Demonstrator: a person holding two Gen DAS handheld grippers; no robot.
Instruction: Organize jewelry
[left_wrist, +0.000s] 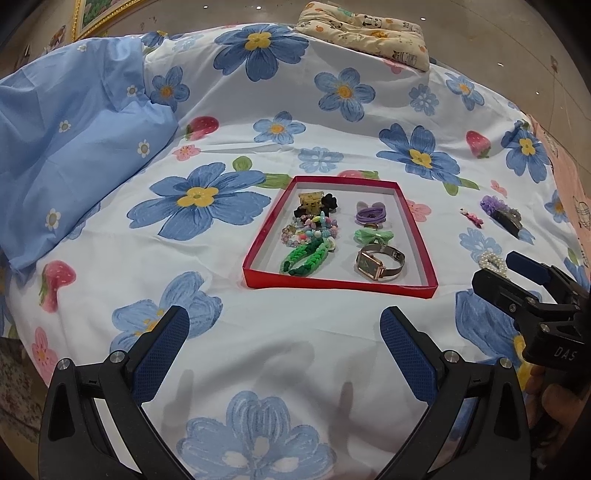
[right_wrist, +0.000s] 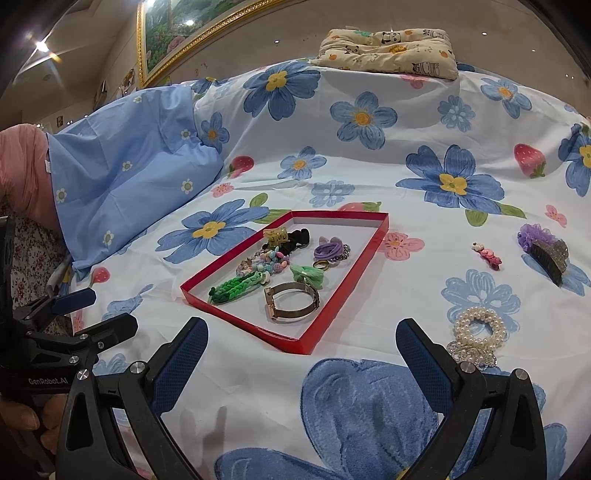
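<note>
Both grippers sit low in frame, right gripper (right_wrist: 301, 363) and left gripper (left_wrist: 284, 349) each spread wide and holding nothing, probably lining up for the next grab. Mid-frame, the shallow red tray (right_wrist: 343, 280) already holds a metal watch (right_wrist: 291, 302), a braided green band (right_wrist: 232, 286) and beaded bits. Lower right on the floral sheet (right_wrist: 258, 387), a knobbly pearl bracelet (right_wrist: 476, 330) waits, with a pink clip (right_wrist: 487, 255) and a purple claw clip (right_wrist: 543, 249) farther up.

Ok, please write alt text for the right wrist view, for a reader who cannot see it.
A shallow red cardboard tray on a blue-flowered white bedsheet holds a rose-gold wristwatch, a green braided bracelet and hair ties. A white pearl bracelet lies outside, just beyond the open right gripper.
</note>
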